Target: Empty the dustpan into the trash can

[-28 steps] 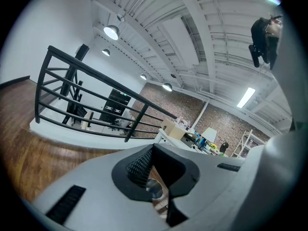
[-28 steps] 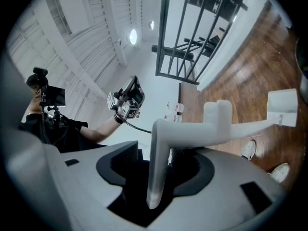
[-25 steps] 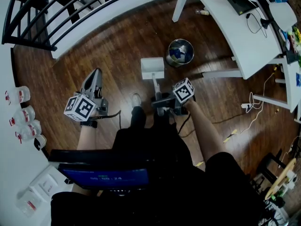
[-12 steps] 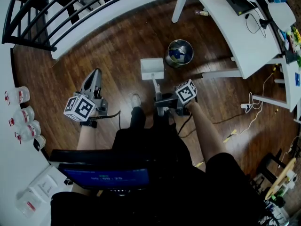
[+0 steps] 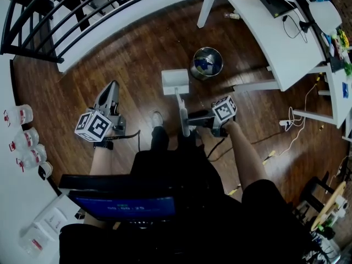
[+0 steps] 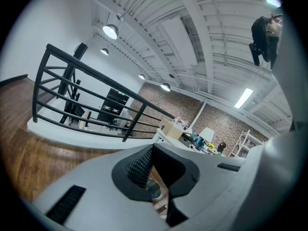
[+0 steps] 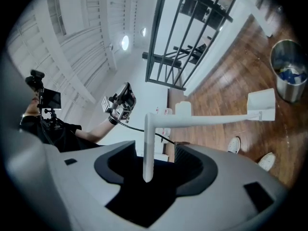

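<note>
White long-handled dustpan [image 5: 175, 82] stands on the wooden floor just beside the metal trash can [image 5: 207, 63]. Your right gripper [image 5: 190, 117] is spread wide, with the tip of the handle [image 7: 146, 153] between the jaws but not yet pinched. Centre it deeper, clamp firmly, and lift level so nothing should spill before tipping over the can. Left gripper [image 5: 111, 89] is clenched on nothing, well aside.

The head view looks steeply down onto the wood floor [image 5: 137, 54], the left gripper view faces level-to-upward at the railing [image 6: 96, 76] and ceiling [image 6: 192, 32], and the right gripper view, rolled sideways, shares floor, railing and trash can [image 7: 288, 71] with the head view
</note>
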The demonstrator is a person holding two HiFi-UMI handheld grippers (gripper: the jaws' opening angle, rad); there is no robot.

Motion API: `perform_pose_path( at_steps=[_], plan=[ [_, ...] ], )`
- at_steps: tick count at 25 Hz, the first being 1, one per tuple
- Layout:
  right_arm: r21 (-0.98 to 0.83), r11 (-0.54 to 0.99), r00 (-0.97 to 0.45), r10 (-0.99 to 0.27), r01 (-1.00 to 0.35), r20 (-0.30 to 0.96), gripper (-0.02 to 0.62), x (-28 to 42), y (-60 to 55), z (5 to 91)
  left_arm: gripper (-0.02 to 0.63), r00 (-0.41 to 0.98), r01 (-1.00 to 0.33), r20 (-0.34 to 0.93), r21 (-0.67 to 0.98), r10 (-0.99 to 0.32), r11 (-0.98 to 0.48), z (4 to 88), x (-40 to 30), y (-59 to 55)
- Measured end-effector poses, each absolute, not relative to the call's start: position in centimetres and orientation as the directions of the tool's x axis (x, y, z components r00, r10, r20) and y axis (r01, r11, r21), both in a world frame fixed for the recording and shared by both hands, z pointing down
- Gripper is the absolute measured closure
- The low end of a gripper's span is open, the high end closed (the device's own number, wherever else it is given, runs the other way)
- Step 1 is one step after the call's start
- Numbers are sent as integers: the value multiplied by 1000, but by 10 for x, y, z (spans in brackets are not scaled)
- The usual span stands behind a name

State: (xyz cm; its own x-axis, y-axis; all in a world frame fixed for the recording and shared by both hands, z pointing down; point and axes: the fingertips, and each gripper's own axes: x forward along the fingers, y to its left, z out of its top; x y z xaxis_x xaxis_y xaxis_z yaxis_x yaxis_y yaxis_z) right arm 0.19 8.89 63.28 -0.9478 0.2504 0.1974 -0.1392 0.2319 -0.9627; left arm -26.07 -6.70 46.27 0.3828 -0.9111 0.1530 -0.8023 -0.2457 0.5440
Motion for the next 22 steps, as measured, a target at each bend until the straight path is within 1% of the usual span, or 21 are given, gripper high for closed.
perform_pose_path(
  at_steps=[3,7,8,11,12,13,14,15,19,22],
  plan=[
    [-950,243,-945,212,-195,248,336,28,91,636,604,390,-802,149,541,-909,-255,461,-259,-70],
    [-932,277,-959,87,-235,268,338,63,79,625,604,405,-800,139,532,-904,-277,459,-251,-75],
    [-922,295,-960,49,-249,275,362,71,74,621,604,411,-801,135,526,-901,-286,458,-248,-76],
    [-883,370,-956,-64,-289,287,468,87,59,602,604,440,-806,124,492,-889,-330,451,-234,-78],
    [-866,404,-955,-97,-296,280,489,90,54,591,604,452,-808,120,476,-884,-348,448,-228,-79],
    [-844,443,-953,-129,-301,273,491,91,49,578,604,464,-810,116,457,-878,-367,443,-222,-79],
    [-817,485,-951,-159,-310,266,517,91,44,564,604,475,-813,112,436,-873,-387,438,-217,-79],
    [-784,530,-947,-185,-322,264,526,89,40,550,604,487,-814,107,414,-867,-407,432,-211,-80],
    [-617,690,-924,-255,-380,284,526,74,29,497,604,523,-807,72,361,-849,-467,407,-195,-81],
    [-496,755,-902,-325,-428,284,529,64,21,459,604,535,-795,34,357,-844,-490,386,-187,-80]
  ],
)
